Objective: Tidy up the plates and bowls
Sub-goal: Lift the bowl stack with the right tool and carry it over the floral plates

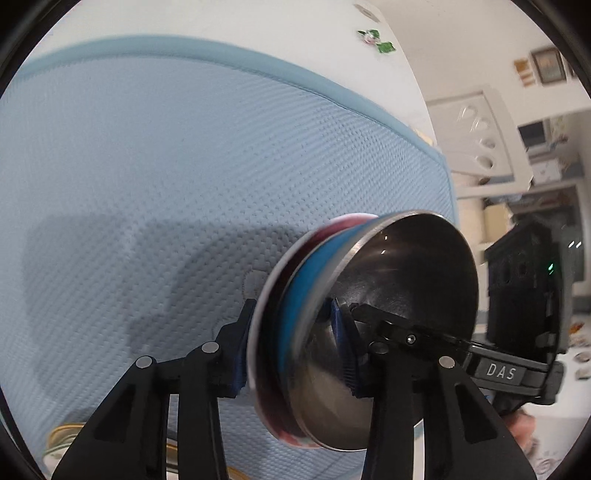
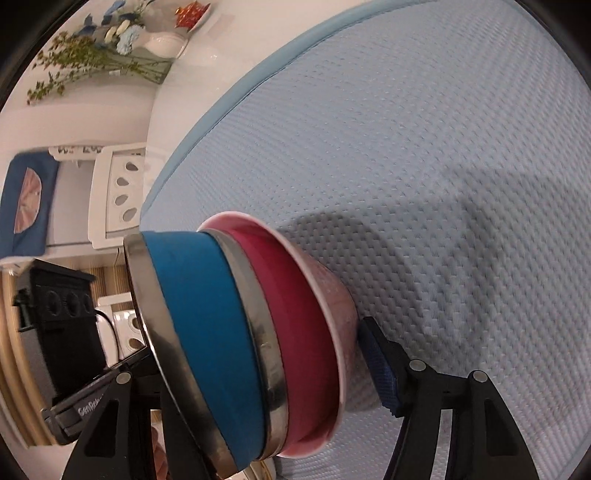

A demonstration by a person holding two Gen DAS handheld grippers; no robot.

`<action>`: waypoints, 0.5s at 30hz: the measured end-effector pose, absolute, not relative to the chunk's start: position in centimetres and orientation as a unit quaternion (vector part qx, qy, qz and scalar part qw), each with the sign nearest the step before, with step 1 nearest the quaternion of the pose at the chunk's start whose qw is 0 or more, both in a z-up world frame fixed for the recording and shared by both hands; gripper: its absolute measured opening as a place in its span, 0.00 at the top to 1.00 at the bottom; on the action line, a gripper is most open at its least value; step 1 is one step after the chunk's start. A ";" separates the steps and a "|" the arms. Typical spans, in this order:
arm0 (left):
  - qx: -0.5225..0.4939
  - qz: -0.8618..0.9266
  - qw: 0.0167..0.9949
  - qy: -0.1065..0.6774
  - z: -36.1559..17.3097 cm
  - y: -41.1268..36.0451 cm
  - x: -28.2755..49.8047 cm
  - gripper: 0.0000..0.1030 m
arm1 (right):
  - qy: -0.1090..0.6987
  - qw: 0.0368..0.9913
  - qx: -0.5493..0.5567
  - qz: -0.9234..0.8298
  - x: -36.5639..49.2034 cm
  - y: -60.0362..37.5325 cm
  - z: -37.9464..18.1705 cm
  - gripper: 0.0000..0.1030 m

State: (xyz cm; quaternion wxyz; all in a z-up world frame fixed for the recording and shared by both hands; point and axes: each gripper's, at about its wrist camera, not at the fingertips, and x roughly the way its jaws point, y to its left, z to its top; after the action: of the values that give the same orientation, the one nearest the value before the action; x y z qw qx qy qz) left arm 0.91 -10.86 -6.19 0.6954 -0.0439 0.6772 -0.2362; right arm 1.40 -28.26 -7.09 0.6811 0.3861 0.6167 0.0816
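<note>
A nested stack of bowls is held on edge above a light blue textured mat (image 1: 147,166). The stack is a blue-sided steel bowl (image 2: 207,332) inside a red bowl (image 2: 295,343) inside a pale pink bowl (image 2: 338,291). In the left wrist view the steel bowl's shiny inside (image 1: 399,295) faces right. My left gripper (image 1: 295,339) is shut on the stack's rims. My right gripper (image 2: 266,373) is shut across the same stack from the other side; its left finger is mostly hidden behind the bowls.
A gold-rimmed plate (image 1: 66,435) lies at the mat's near edge, partly hidden. White table (image 1: 258,26) surrounds the mat. A vase of flowers (image 2: 122,40) stands at the back. White furniture with cut-outs (image 2: 118,192) and a black box (image 2: 62,314) lie beyond.
</note>
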 end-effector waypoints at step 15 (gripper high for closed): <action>0.003 -0.216 0.727 0.652 -4.2 -9.5 0.1 0.66 | 0.617 0.680 0.380 0.112 3.4 -24.9 -7.1 0.39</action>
State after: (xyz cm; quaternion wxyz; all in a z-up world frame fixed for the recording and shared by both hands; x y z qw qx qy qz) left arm 0.14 -9.53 -4.15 0.7272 0.0031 0.6516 -0.2156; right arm 3.40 -24.94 -7.07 0.6802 0.3799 0.6169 0.1116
